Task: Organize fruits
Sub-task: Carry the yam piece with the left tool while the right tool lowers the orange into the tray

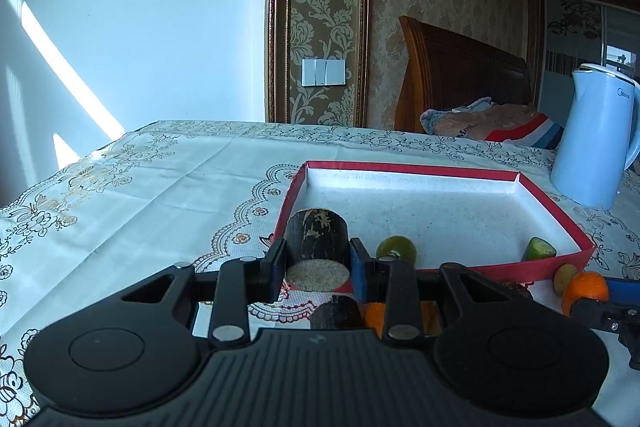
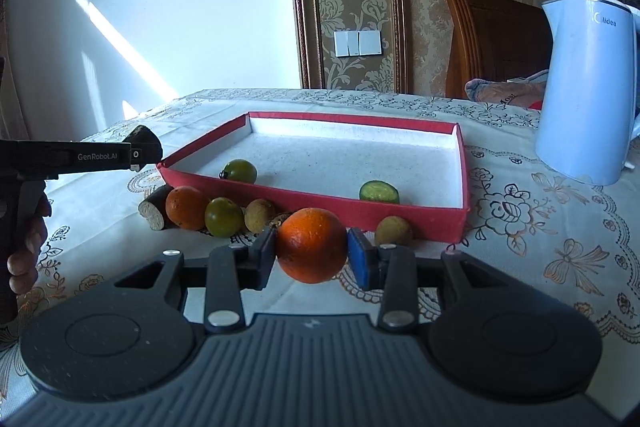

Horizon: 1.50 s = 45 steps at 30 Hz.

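While the sugarcane piece (image 1: 318,247) sits clamped in the left gripper (image 1: 318,267), long axis along the fingers, above the near-left corner | red tray (image 1: 560,215) lies at 12–1 o'clock | right gripper (image 2: 312,255) grips an orange (image 2: 312,245), tray wall just beyond at 12 | neither is clearly nearer.

**Black grippers with one blue pad each**

The left gripper (image 1: 318,263) has a ribbed black housing, two round black discs, silver rivets and black linkage arms; one pad is blue. The right gripper (image 2: 312,254) looks alike. White "GenRobot.AI" lettering and bare fingers (image 2: 24,259) appear at left.
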Each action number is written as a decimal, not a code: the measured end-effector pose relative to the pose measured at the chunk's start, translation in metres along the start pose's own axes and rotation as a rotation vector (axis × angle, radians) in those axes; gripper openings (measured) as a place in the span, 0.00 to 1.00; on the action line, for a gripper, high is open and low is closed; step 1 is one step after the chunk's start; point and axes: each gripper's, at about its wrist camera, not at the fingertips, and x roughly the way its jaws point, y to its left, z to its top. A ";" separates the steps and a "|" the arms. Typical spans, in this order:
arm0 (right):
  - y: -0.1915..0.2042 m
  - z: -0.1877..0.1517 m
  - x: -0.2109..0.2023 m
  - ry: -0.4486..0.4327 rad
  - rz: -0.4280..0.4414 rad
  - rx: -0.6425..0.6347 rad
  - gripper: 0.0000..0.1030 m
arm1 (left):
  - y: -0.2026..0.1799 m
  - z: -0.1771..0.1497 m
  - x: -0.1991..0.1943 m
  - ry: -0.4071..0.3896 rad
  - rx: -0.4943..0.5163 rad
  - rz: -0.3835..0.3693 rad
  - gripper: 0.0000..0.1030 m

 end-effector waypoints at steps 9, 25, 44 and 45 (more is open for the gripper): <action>0.011 0.029 0.010 -0.077 -0.027 -0.004 0.35 | -0.014 0.010 0.025 -0.011 -0.014 0.030 0.31; 0.011 0.043 0.065 -0.047 -0.113 -0.012 0.35 | -0.020 0.012 0.054 -0.026 -0.007 0.049 0.31; 0.007 0.034 0.083 -0.020 -0.154 -0.008 0.35 | -0.013 0.006 0.071 0.024 -0.036 0.053 0.31; 0.007 0.035 0.084 -0.021 -0.153 -0.008 0.35 | -0.013 0.006 0.071 0.025 -0.036 0.056 0.31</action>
